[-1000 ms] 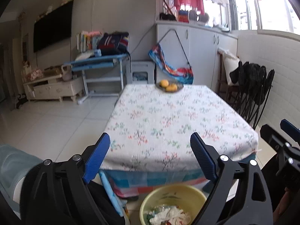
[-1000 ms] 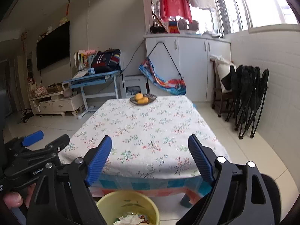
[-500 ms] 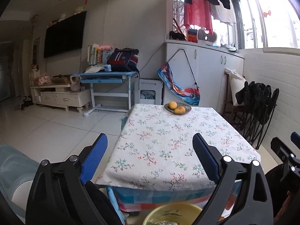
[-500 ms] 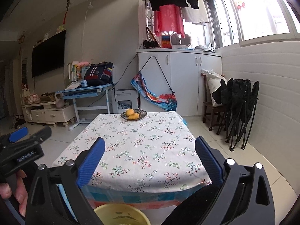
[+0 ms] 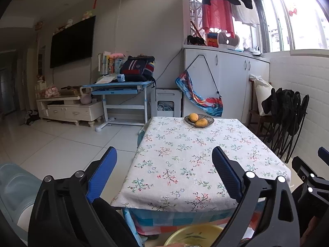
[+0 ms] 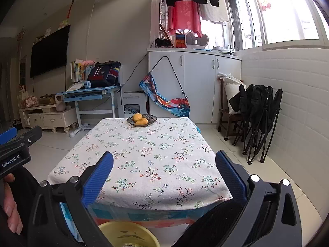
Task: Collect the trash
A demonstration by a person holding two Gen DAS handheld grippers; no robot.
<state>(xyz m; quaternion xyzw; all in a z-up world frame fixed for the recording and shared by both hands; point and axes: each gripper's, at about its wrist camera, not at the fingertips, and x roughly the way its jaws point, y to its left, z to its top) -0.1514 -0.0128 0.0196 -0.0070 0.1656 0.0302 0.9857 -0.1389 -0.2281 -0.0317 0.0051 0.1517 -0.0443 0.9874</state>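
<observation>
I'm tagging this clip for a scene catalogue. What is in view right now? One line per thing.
table: one, floral cloth, centre
fruit dish: one, dark, two orange fruits, table's far end
bin: one, yellow, floor below table's near edge
television: one, black, left wall
desk: one, blue, backpack on top
cupboard: one, white, below window
folded chairs: black, right wall
left claw: blue pads, open, empty
right claw: blue pads, open, empty

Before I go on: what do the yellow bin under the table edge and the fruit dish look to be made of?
The yellow bin looks like smooth moulded plastic: even colour, thin rounded rim, soft sheen. The fruit dish is dark and shallow with a ribbed, slightly glossy wall, so probably glazed ceramic or glass; it is too far off to be sure.
</observation>
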